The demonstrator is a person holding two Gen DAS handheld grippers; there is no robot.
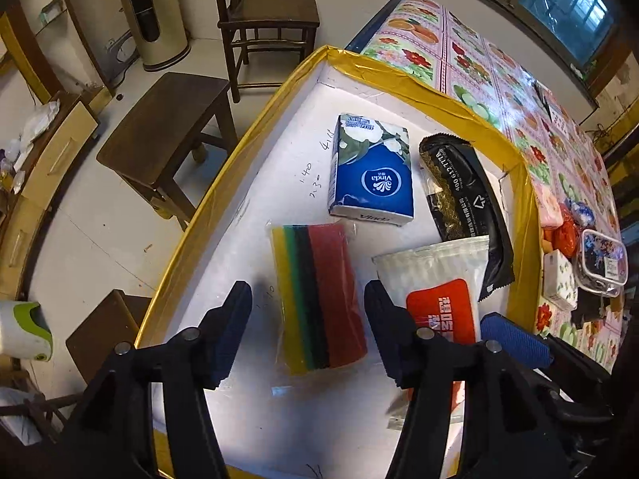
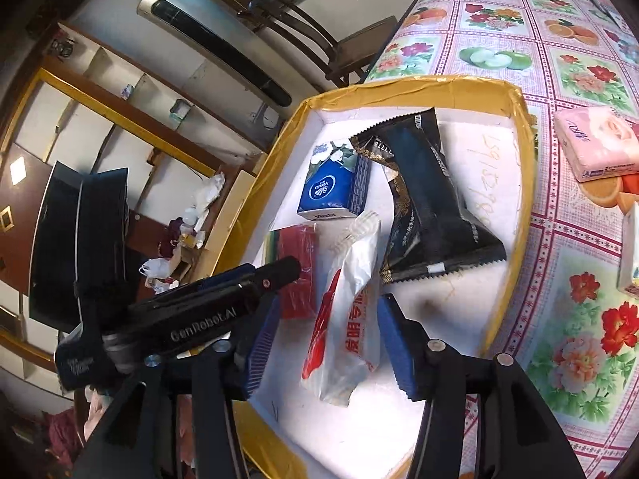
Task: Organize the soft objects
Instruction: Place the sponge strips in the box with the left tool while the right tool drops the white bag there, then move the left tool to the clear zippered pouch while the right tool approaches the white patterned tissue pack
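Observation:
A white box with a gold-taped rim holds several soft packs. A striped sponge pack lies flat between the fingers of my open left gripper, which hovers just over it. Beyond it lies a blue Vinda tissue pack and a black pouch. A white and red plastic pack sits between the spread fingers of my right gripper; I see no pad touching it. The right gripper's blue pad shows in the left wrist view.
The box stands on a flower-print tablecloth. A pink tissue pack and other small packs lie on the cloth to the right. A stool and a chair stand on the floor to the left.

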